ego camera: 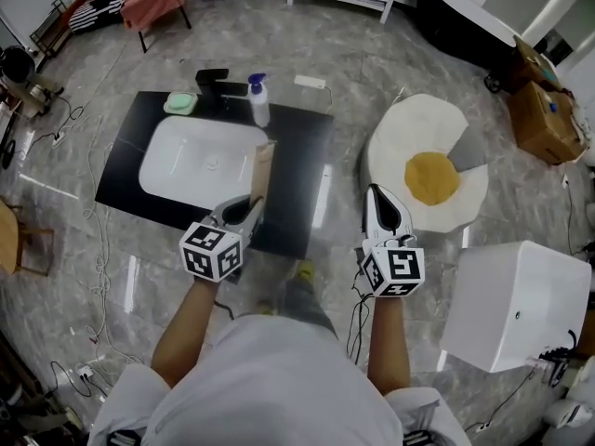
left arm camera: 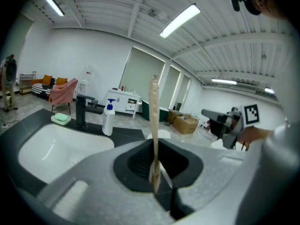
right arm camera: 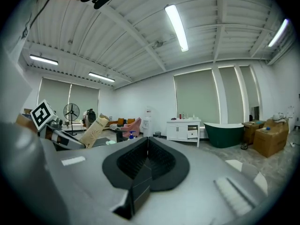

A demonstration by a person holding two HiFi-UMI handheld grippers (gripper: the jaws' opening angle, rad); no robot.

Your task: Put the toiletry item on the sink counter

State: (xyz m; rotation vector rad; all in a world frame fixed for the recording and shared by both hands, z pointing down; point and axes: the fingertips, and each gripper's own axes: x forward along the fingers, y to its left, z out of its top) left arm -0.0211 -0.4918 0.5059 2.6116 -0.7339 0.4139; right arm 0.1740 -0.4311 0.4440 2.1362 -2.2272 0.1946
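The toiletry item [ego camera: 261, 170] is a flat tan tube, held upright with my left gripper [ego camera: 253, 204] shut on its lower end. It hangs over the front right part of the black sink counter [ego camera: 299, 161], beside the white basin [ego camera: 200, 156]. In the left gripper view the tube [left arm camera: 153, 125] shows edge-on, rising from between the jaws of that left gripper [left arm camera: 155, 175]. My right gripper [ego camera: 376, 195] is shut and holds nothing, off the counter's right side. In the right gripper view the shut jaws of the right gripper [right arm camera: 146, 146] point toward the far wall, with the tube [right arm camera: 93, 131] at the left.
On the counter's back edge stand a black faucet [ego camera: 216, 82], a white pump bottle [ego camera: 259, 100] and a green soap on a dish [ego camera: 180, 103]. An egg-shaped rug [ego camera: 428, 170] lies to the right, a white box [ego camera: 516, 305] at lower right, and cables [ego camera: 93, 221] trail on the floor.
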